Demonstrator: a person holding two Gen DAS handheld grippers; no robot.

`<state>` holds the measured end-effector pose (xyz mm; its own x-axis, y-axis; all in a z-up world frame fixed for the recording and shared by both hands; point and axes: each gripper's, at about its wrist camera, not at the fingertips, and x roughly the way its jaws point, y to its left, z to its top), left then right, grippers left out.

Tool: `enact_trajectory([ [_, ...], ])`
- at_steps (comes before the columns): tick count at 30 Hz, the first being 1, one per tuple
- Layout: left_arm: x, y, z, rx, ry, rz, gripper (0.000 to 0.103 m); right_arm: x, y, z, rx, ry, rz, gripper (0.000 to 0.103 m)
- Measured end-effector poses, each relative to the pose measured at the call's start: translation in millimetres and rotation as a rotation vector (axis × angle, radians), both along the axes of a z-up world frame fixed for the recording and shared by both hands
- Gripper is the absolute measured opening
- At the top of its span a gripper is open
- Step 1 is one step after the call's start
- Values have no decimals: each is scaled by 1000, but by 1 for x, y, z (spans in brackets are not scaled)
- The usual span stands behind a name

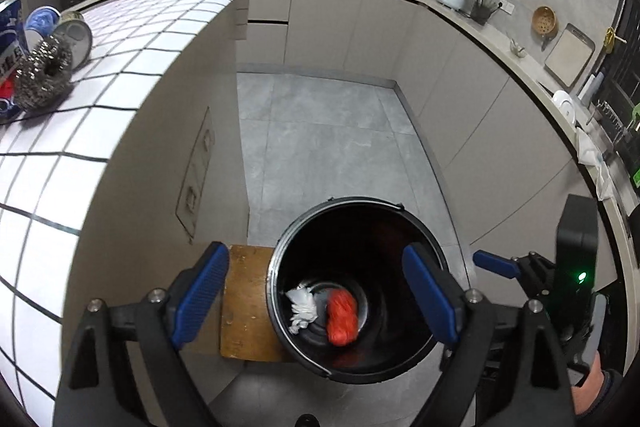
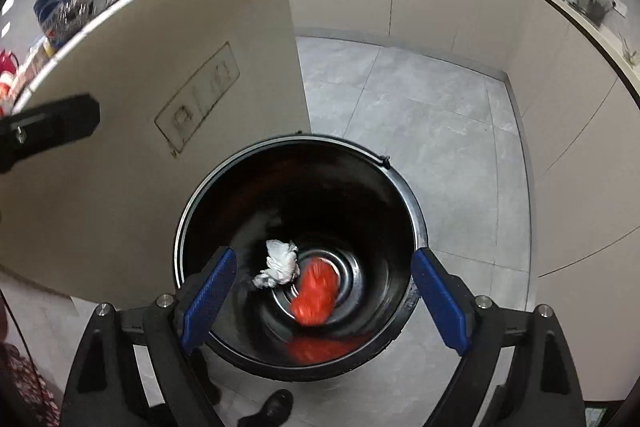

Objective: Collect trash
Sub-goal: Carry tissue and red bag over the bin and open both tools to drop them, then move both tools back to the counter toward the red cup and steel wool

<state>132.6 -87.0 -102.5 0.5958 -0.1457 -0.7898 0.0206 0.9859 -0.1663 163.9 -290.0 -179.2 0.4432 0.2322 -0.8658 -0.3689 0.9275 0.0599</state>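
Note:
A black bucket (image 1: 280,255) stands on the grey floor beside the island cabinet. At its bottom lie a crumpled white paper (image 1: 302,309) and an orange-red wad (image 1: 342,319). My left gripper (image 1: 316,259) hangs over the bucket's mouth, open, with nothing between its blue pads. In the right wrist view the same bucket (image 2: 180,227) holds the white paper (image 2: 280,263) and the blurred orange-red wad (image 2: 316,293). My right gripper (image 2: 325,257) is also above it, open and empty. One blue finger of the right gripper (image 1: 496,263) shows at the right of the left wrist view.
A wooden board (image 1: 244,303) lies left of the bucket. The white tiled island top (image 1: 140,39) carries a steel scourer (image 1: 44,75) and tins (image 1: 76,35). A kitchen counter (image 1: 500,39) curves along the right. A shoe (image 2: 276,407) stands near the bucket.

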Motion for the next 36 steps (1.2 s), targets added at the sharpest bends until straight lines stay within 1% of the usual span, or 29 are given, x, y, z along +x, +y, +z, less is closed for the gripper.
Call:
enact_trajectory([
  [3,2,6,0,7,-11,7,90,-3,-1,6,8,-13,-8,91],
  [10,6,11,10,15,-36,32,90,-5,3,22,12,-40,-26,91],
  [16,0,17,28,25,-73,47,90,-11,-2,47,38,-85,-77,91],
  [19,-6,24,42,16,-103,63,90,-8,-4,58,61,-93,-116,91],
  [24,-11,38,57,38,-134,97,90,-8,-2,74,101,-102,-154,91],
  [27,-16,51,61,39,-141,127,90,-10,7,83,118,-108,-143,91],
  [31,-33,73,71,41,-168,170,90,-17,21,98,143,-125,-117,91],
  [36,-51,108,77,59,-185,237,90,-23,51,114,184,-142,-69,91],
])
